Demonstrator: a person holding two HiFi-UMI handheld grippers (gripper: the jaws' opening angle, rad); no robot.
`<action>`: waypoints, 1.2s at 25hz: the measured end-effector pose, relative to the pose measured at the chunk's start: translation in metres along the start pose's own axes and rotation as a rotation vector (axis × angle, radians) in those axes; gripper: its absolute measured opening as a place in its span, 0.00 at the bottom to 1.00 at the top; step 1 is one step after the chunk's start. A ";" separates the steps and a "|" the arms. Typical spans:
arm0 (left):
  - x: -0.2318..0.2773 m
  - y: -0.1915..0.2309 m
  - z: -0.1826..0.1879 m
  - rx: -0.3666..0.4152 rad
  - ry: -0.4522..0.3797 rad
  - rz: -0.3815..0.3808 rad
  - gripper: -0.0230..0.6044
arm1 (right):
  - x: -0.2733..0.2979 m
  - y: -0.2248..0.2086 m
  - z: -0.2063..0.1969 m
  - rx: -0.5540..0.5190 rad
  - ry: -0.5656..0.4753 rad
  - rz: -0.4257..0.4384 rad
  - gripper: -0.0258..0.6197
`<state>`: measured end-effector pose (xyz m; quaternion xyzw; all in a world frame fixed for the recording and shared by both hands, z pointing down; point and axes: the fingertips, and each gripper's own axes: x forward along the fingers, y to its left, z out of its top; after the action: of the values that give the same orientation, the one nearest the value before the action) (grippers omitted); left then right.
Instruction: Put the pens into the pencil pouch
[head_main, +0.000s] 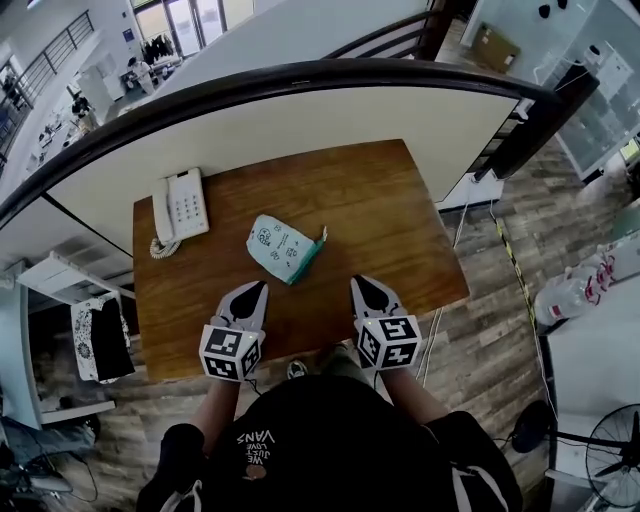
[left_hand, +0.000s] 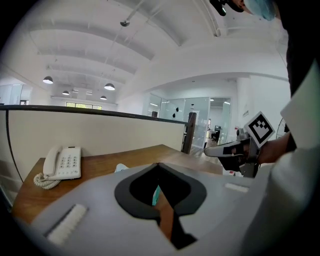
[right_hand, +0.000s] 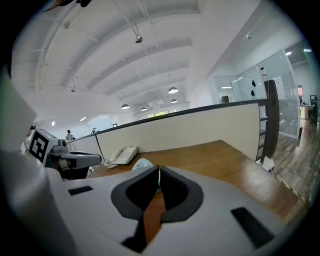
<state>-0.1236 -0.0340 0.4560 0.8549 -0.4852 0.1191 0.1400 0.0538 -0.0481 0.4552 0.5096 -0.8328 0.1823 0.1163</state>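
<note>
A pale mint pencil pouch (head_main: 283, 247) with a teal edge lies flat in the middle of the wooden table (head_main: 385, 195). I see no pen lying loose on the table. My left gripper (head_main: 262, 286) hovers over the near edge, just short of the pouch's near-left side, jaws shut and empty. My right gripper (head_main: 357, 281) hovers level with it to the pouch's near right, jaws also shut with nothing between them. In the left gripper view the shut tips (left_hand: 158, 164) hide most of the pouch (left_hand: 121, 168). The right gripper view shows the pouch (right_hand: 142, 164) just beyond its shut tips (right_hand: 158, 168).
A white desk phone (head_main: 180, 208) with a coiled cord sits at the table's far left corner. A cream partition wall (head_main: 300, 125) with a dark rail runs along the table's far side. Wood floor lies beyond the right edge.
</note>
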 end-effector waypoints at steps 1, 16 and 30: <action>-0.002 -0.002 0.001 0.011 0.003 -0.004 0.06 | 0.000 0.003 0.002 -0.008 0.000 0.007 0.07; -0.002 -0.008 0.016 0.043 -0.026 -0.007 0.05 | 0.013 0.018 0.017 -0.061 0.016 0.064 0.06; 0.015 -0.010 0.015 0.008 -0.034 -0.012 0.05 | 0.025 0.010 0.015 -0.022 0.036 0.094 0.06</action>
<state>-0.1061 -0.0463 0.4459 0.8602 -0.4820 0.1057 0.1288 0.0336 -0.0701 0.4492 0.4652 -0.8556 0.1875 0.1282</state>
